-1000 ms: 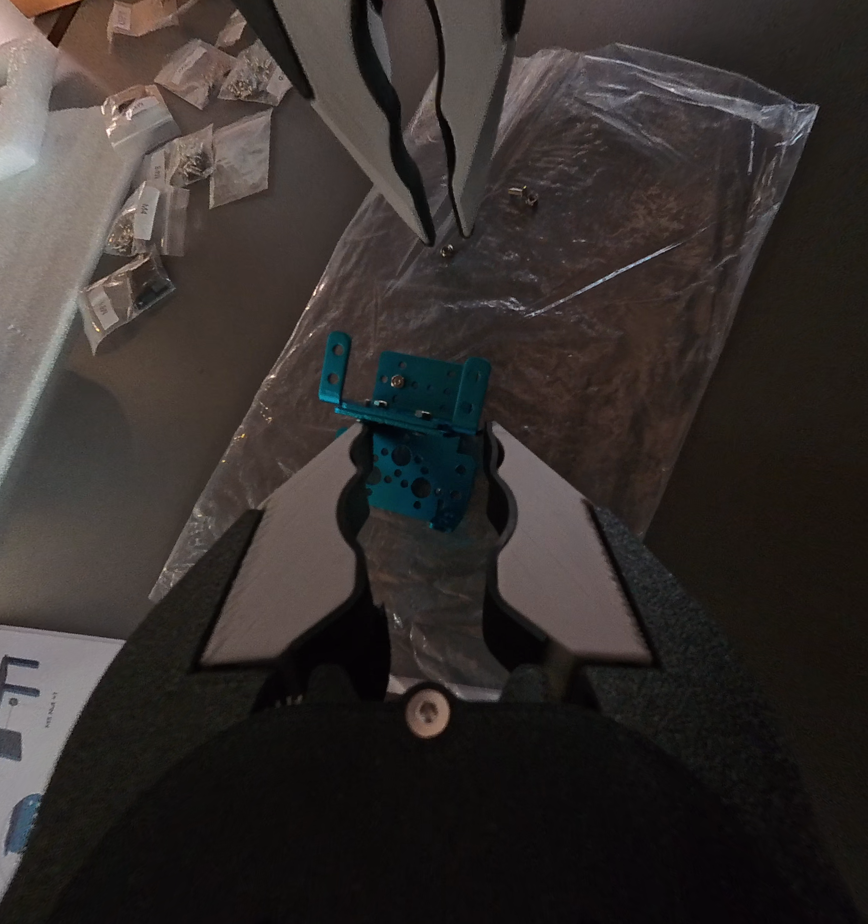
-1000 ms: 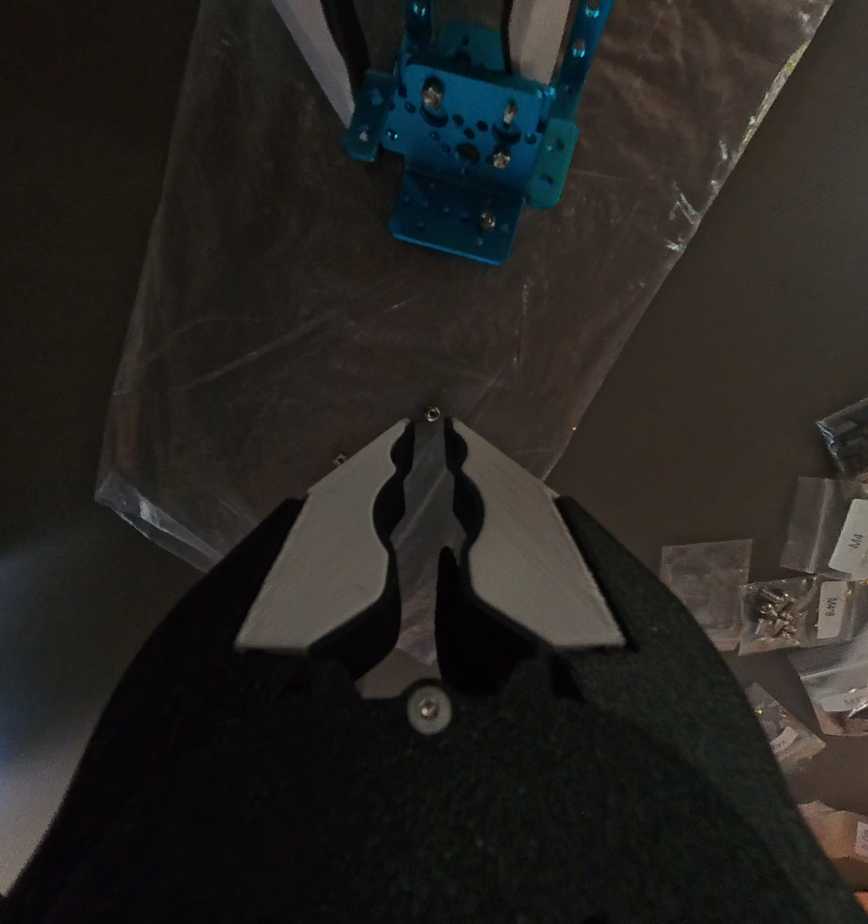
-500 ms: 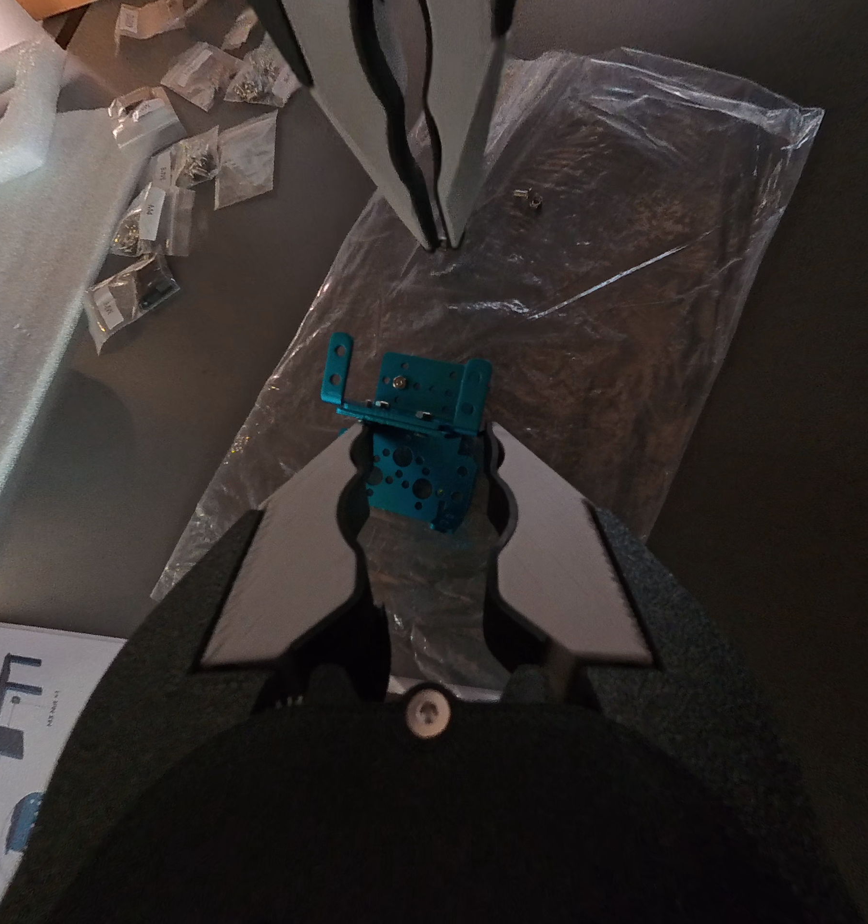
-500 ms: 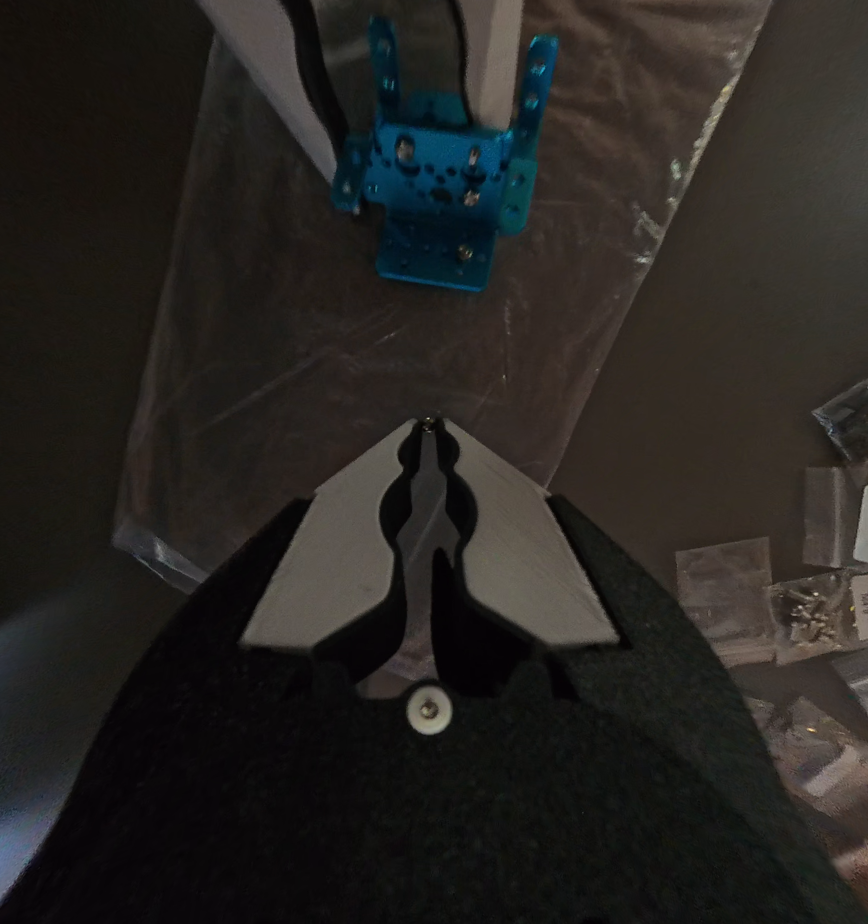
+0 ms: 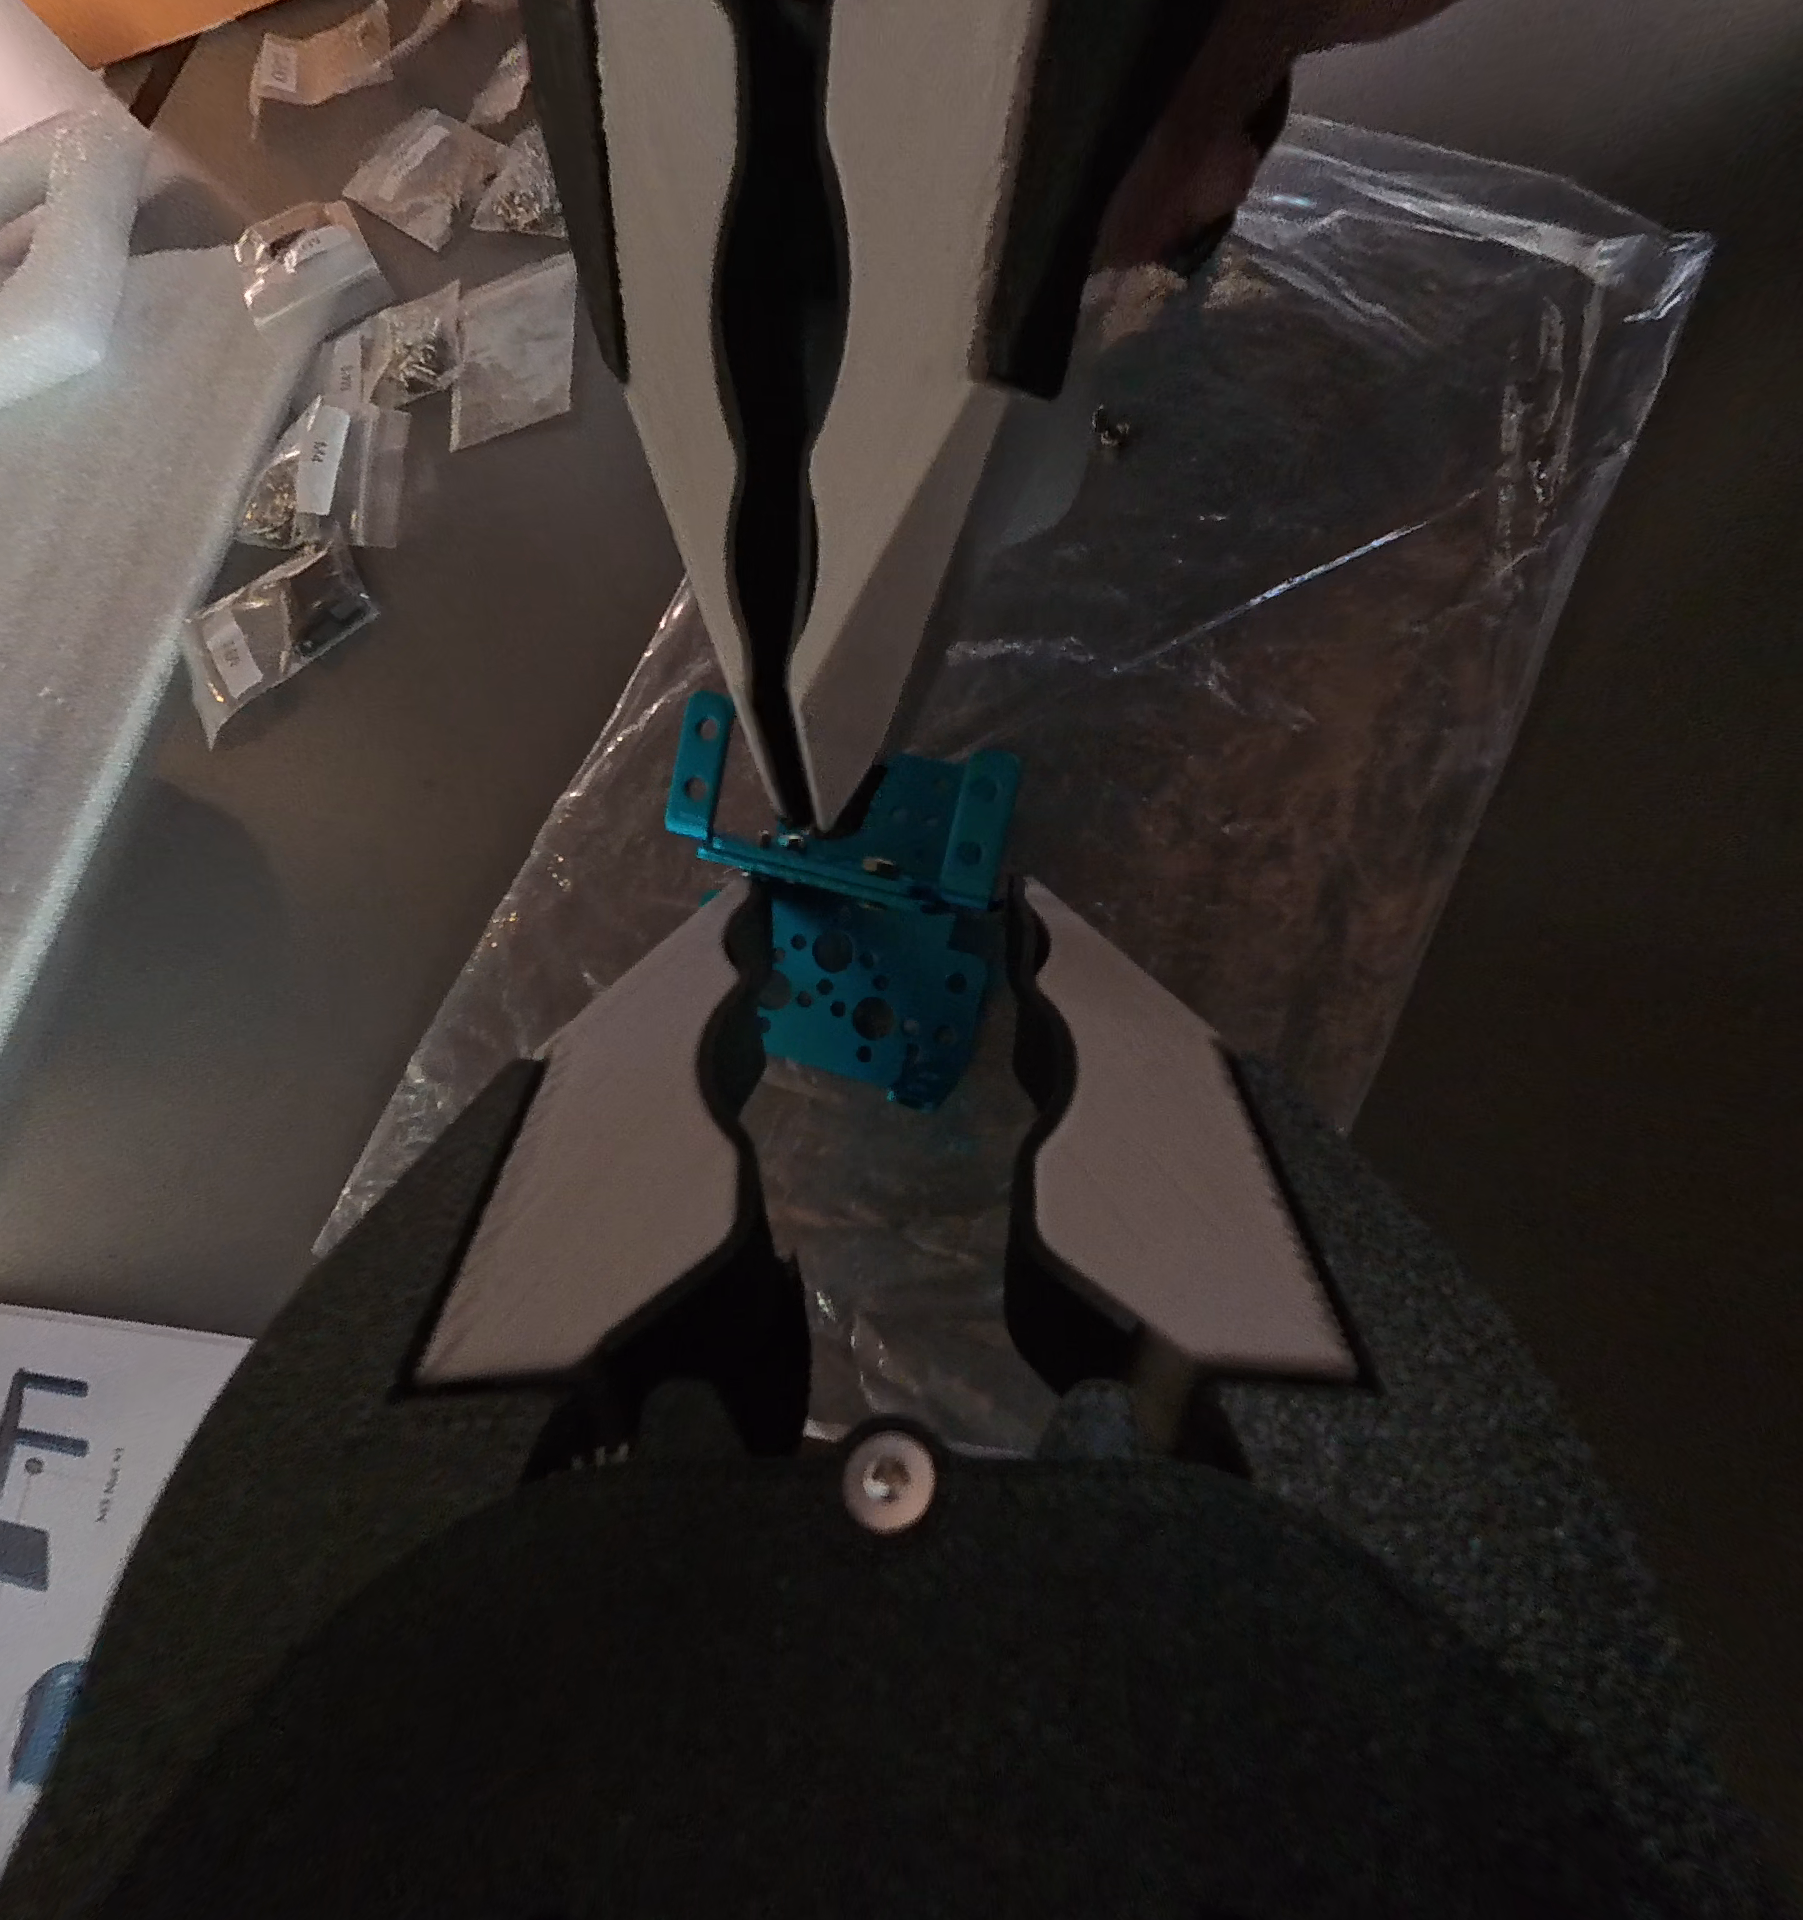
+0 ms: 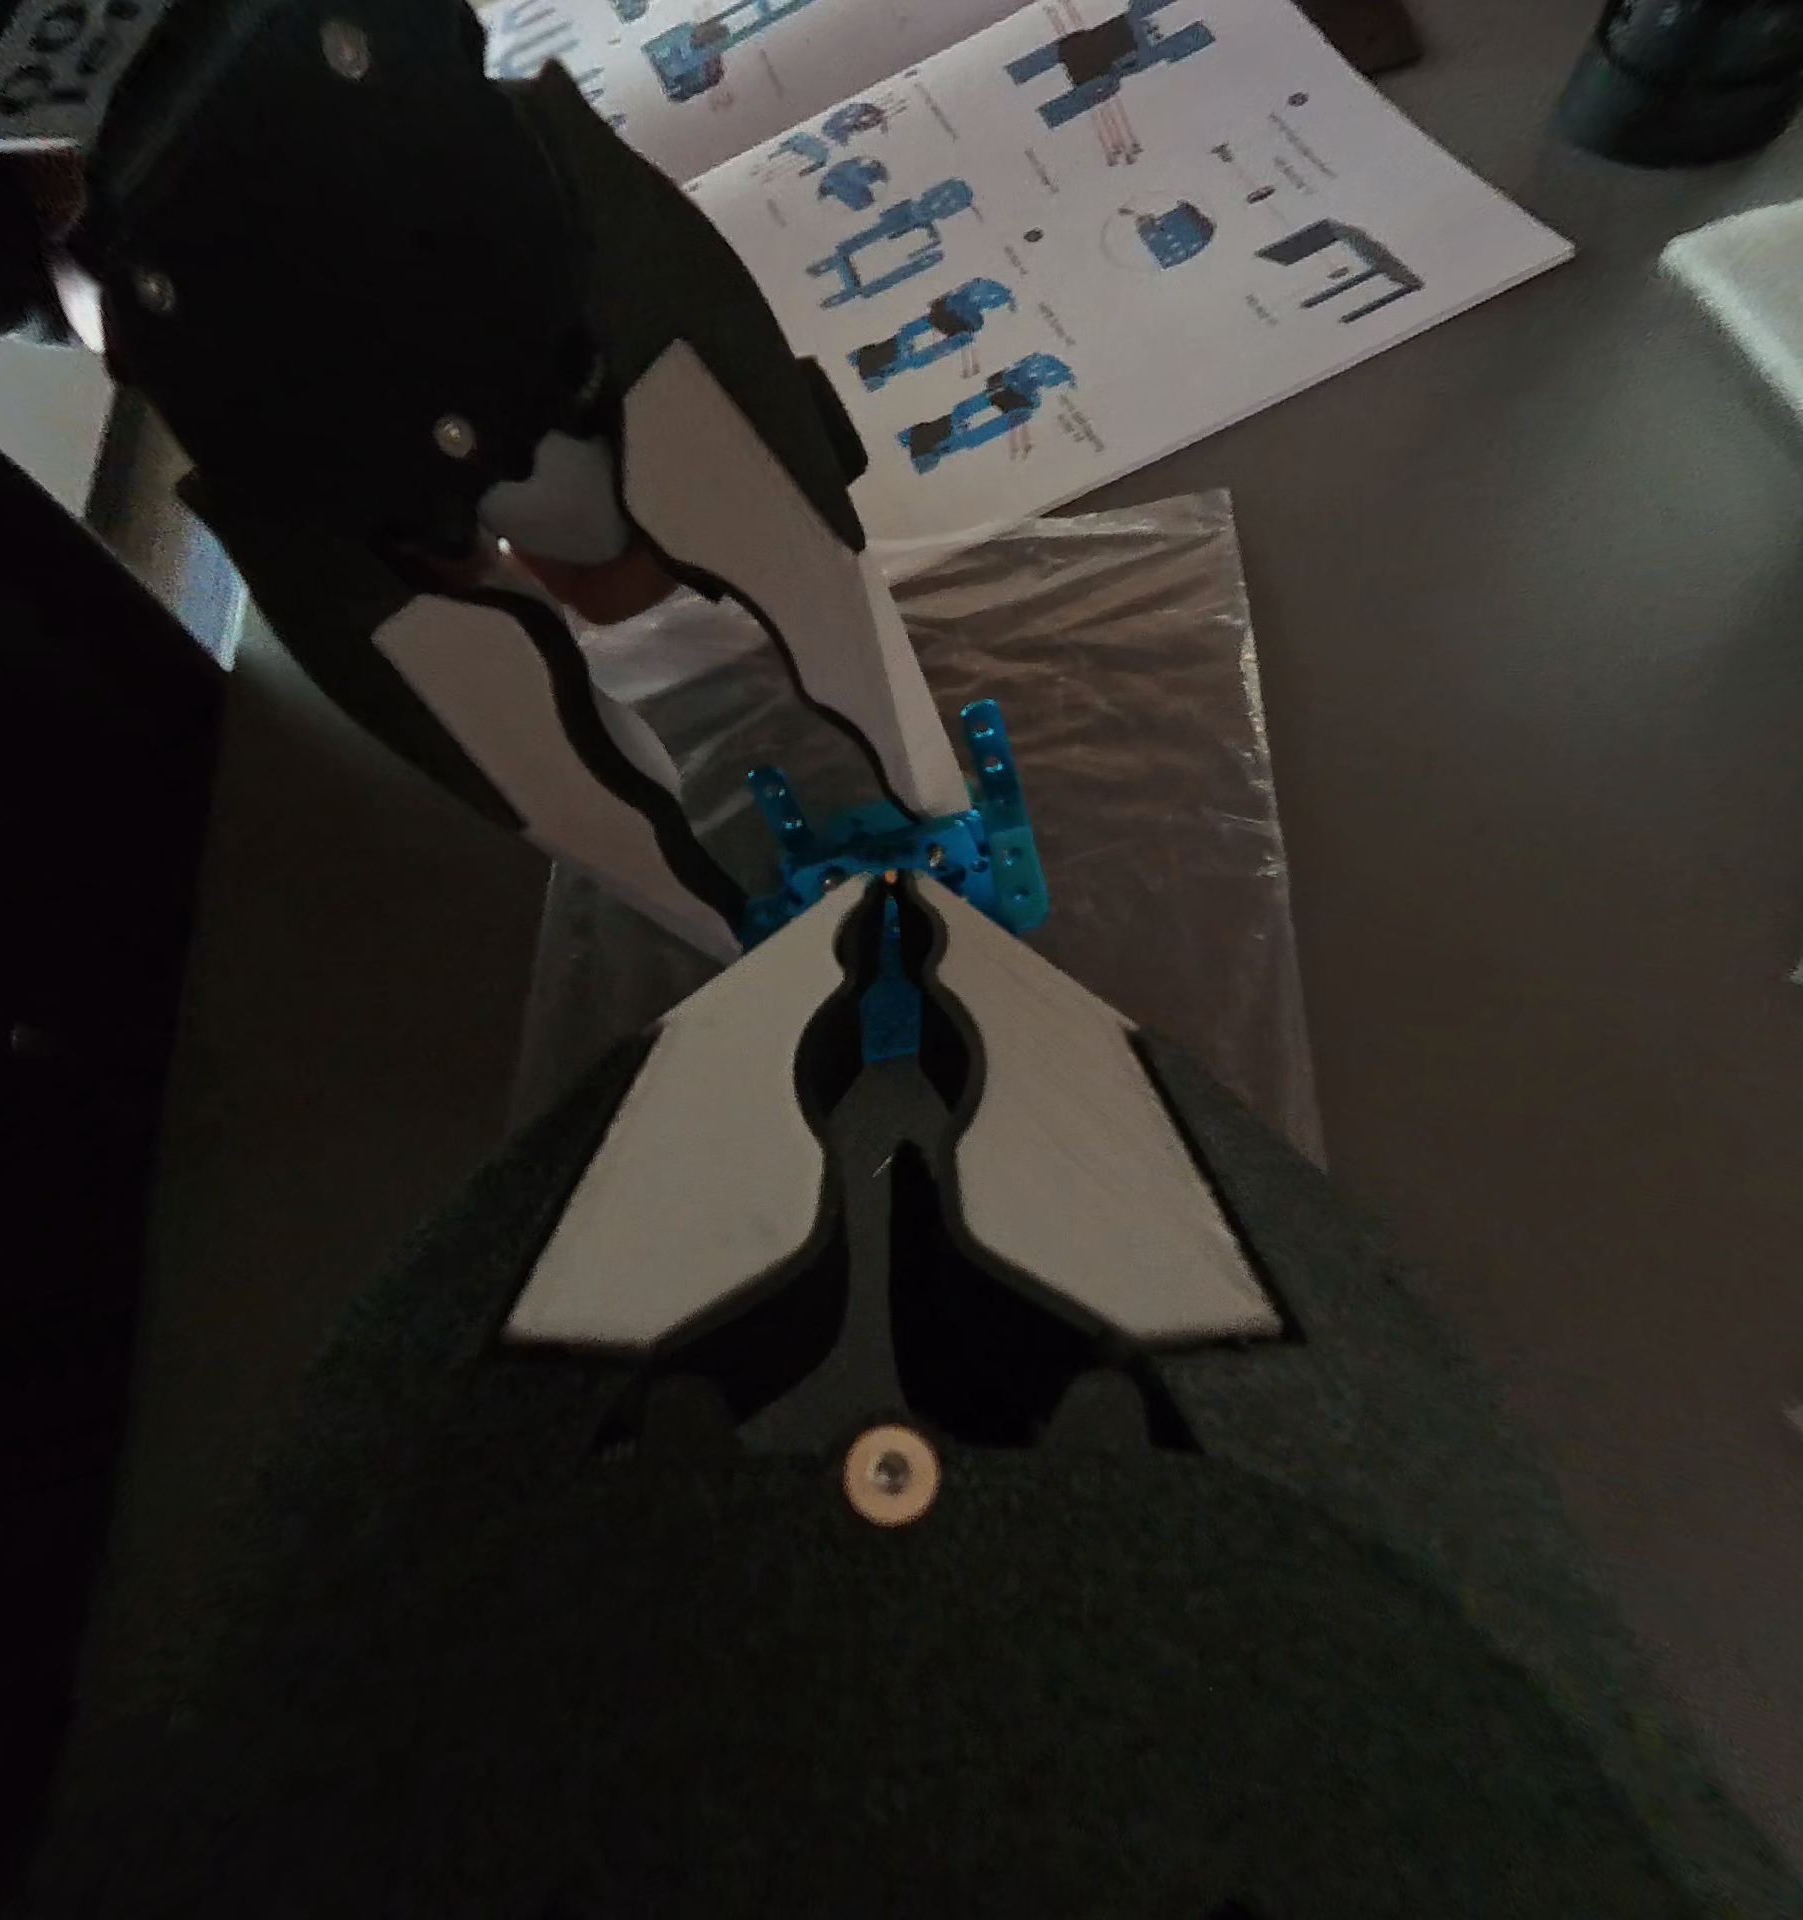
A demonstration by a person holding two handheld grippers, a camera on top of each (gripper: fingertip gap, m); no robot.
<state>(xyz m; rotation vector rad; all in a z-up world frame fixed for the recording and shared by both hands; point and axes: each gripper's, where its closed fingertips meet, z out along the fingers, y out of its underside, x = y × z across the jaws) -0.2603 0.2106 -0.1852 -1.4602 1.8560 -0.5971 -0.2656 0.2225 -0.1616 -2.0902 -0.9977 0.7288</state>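
Left wrist view shows the left gripper (image 5: 881, 920) clamped on a blue metal bracket assembly (image 5: 855, 977), its two pale fingers pressing the sides of the perforated plate. The assembly is over a clear plastic bag (image 5: 1292, 675) that lies flat on the dark worktop (image 5: 1655, 935). From the top of this view the right gripper (image 5: 801, 821) comes down with its fingertips drawn almost together. They pinch a small screw (image 5: 791, 837) that touches the upper edge of the assembly, between its two upright tabs. A second loose screw (image 5: 1110, 426) lies on the bag, well apart from the grippers.

To the left there are several small zip bags of hardware (image 5: 388, 332), a white foam sheet (image 5: 35, 499) and the corner of a printed instruction sheet (image 5: 35, 1507).

Right wrist view gives the same contact from the other side: the right gripper (image 6: 892, 878) nearly closed, a small bright point at its tips against the blue assembly (image 6: 881, 831). The left gripper (image 6: 835, 868) holds the assembly from behind. The open instruction sheet (image 6: 1084, 260) lies beyond the bag (image 6: 1136, 727).
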